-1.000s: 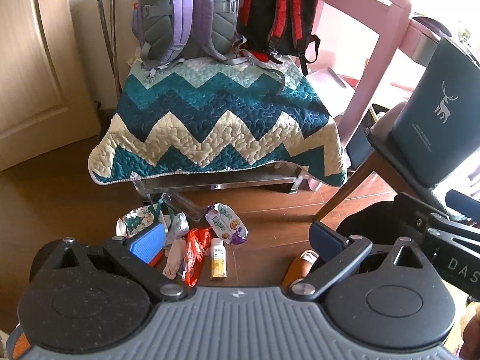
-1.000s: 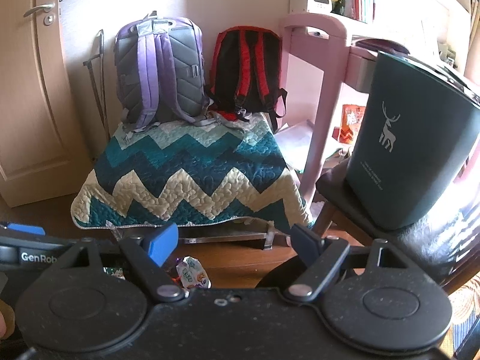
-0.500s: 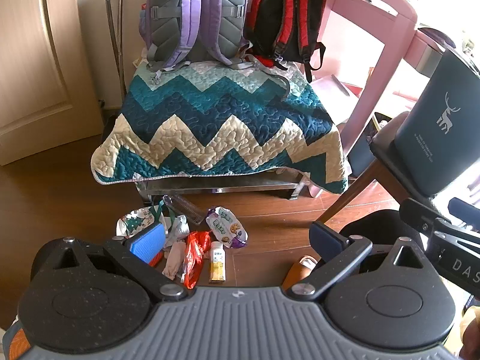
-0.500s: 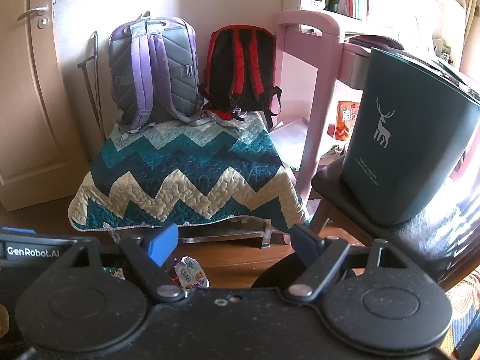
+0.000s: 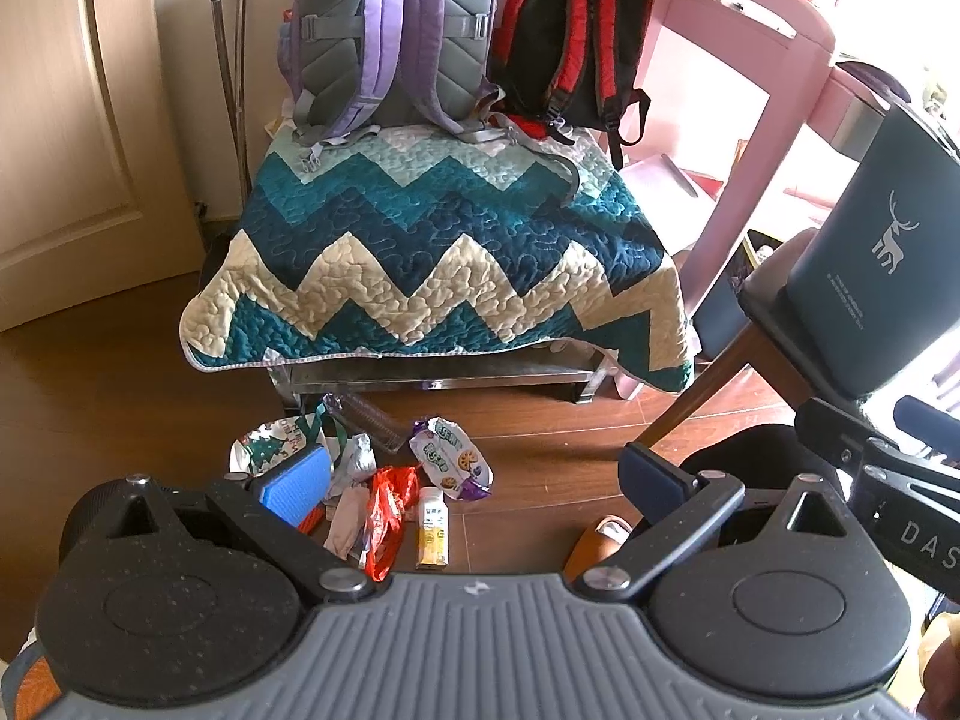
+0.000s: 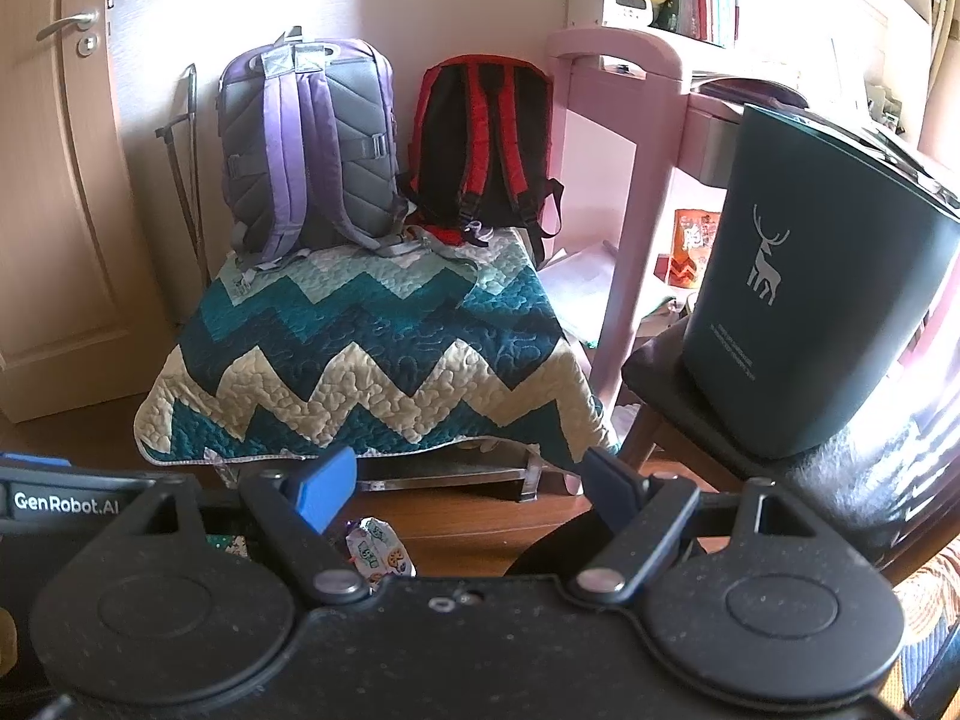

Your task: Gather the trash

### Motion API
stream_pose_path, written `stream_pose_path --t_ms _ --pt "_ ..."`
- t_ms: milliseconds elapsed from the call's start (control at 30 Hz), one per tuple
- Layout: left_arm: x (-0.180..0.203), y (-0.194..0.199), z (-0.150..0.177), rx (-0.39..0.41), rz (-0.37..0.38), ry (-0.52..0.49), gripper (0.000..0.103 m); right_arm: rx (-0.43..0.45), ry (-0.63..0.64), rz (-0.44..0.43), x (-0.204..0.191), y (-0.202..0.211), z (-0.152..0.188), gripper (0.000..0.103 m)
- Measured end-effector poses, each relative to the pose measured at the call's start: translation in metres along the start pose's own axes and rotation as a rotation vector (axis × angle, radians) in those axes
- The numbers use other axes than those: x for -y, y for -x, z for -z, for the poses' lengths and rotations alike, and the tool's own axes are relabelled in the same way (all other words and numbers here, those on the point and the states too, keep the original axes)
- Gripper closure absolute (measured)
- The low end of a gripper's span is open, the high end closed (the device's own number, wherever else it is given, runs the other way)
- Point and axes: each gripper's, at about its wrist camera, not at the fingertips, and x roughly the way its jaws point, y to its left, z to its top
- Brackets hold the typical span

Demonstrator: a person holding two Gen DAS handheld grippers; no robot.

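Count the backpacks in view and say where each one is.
2. The purple-and-grey backpack stands on the zigzag quilt near the door side; the red-and-black backpack stands beside it, nearer the pink desk. None seems hidden.

My left wrist camera looks forward and down over my left claw (image 5: 474, 483) at the floor (image 5: 540, 468), fairly near it. My right wrist camera sits beside it, aimed more level. Both views share the zigzag quilt (image 5: 432, 264) (image 6: 372, 354), two backpacks and the dark bin (image 5: 882, 276) (image 6: 810, 312).
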Motion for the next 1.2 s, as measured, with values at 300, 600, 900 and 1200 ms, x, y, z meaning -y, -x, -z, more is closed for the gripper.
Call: stream_pose_path --t_ms 300,600,900,1200 --pt "-0.004 0.000 -0.001 -0.004 0.007 0.014 0.000 0.002 0.027 -0.010 -0.009 -0.001 -0.002 0.021" --pt "-0.024 -0.006 -0.002 -0.004 0.013 0.053 0.000 -0.013 0.042 -0.031 -0.012 -0.008 -0.004 0.021" --pt "-0.048 -0.031 -0.014 -0.001 -0.003 0.109 0.000 -0.033 0.141 -0.087 -0.030 -0.038 -0.016 0.021" --pt "-0.098 -0.115 -0.050 0.011 -0.183 0.153 0.000 -0.112 0.137 -0.233 -0.033 -0.149 -0.034 0.021"
